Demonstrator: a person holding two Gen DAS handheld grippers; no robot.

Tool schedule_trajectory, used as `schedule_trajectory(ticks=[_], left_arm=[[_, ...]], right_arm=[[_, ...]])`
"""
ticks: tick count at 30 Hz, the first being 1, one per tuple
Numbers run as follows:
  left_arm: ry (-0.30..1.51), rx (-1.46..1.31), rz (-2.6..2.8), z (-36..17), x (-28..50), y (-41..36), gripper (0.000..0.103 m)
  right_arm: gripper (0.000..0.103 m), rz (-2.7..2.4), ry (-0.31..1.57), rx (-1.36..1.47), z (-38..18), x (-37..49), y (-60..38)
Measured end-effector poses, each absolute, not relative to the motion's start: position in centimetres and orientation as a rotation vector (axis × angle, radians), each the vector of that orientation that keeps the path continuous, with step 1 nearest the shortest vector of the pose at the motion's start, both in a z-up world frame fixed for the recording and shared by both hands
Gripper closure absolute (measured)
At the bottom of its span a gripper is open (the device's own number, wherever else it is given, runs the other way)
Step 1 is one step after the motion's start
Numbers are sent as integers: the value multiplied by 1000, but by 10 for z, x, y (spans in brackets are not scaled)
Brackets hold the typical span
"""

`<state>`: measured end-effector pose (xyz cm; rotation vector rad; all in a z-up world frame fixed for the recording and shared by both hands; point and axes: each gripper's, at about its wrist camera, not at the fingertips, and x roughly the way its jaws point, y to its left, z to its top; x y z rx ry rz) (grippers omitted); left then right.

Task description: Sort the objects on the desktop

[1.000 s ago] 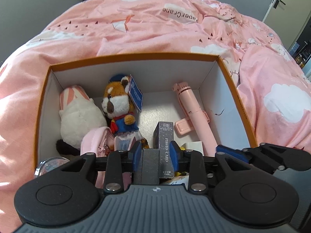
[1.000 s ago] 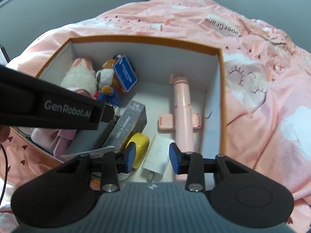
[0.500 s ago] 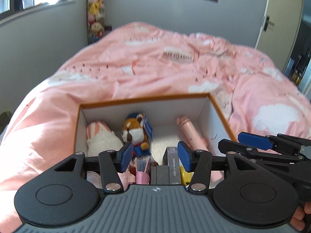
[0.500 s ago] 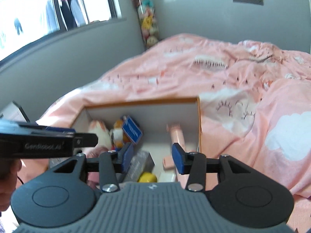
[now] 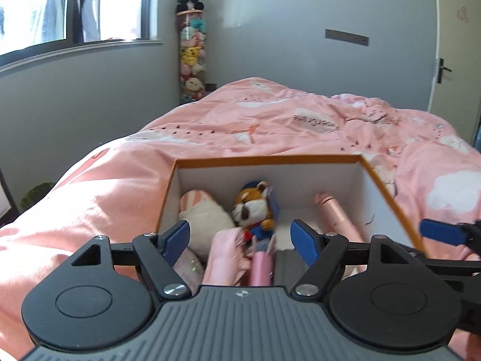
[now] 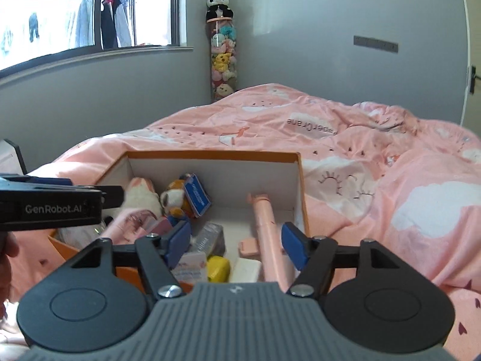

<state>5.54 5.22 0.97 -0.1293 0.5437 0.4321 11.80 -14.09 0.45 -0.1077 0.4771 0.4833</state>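
Both wrist views raised near the orange box's point(image 5: 270, 160) near edge, facing across the pink bed point(image 6: 375, 156) toward the grey wall. Left view seemingly slightly nearer, somewhat blurred. Shared: box, bed, toy column point(image 6: 221, 57) upper centre.

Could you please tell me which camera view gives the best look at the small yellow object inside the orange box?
The right wrist view: the yellow object lies unobstructed on the floor of the orange box, beside a white adapter. In the left wrist view it is hidden behind the left gripper.

In the box point(image 6: 216, 158) on the bed point(image 6: 375, 162), plush toys point(image 6: 174, 197) lie left of the selfie stick point(image 6: 267, 225).
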Motion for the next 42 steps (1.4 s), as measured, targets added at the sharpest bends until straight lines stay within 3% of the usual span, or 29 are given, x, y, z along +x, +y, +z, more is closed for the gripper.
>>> schedule_trajectory(ticks=[23,31,42], left_arm=[[640,-138,499,-41,59,50,15],[650,-160,461,-47,62,51,5],[655,-164,450,-48,64,52,3]], right_arm=[[27,474,537,-96,-30,126,-140],[26,468,552,-101,-36,130,-136],[24,467,553,-99,-38,133,-136]])
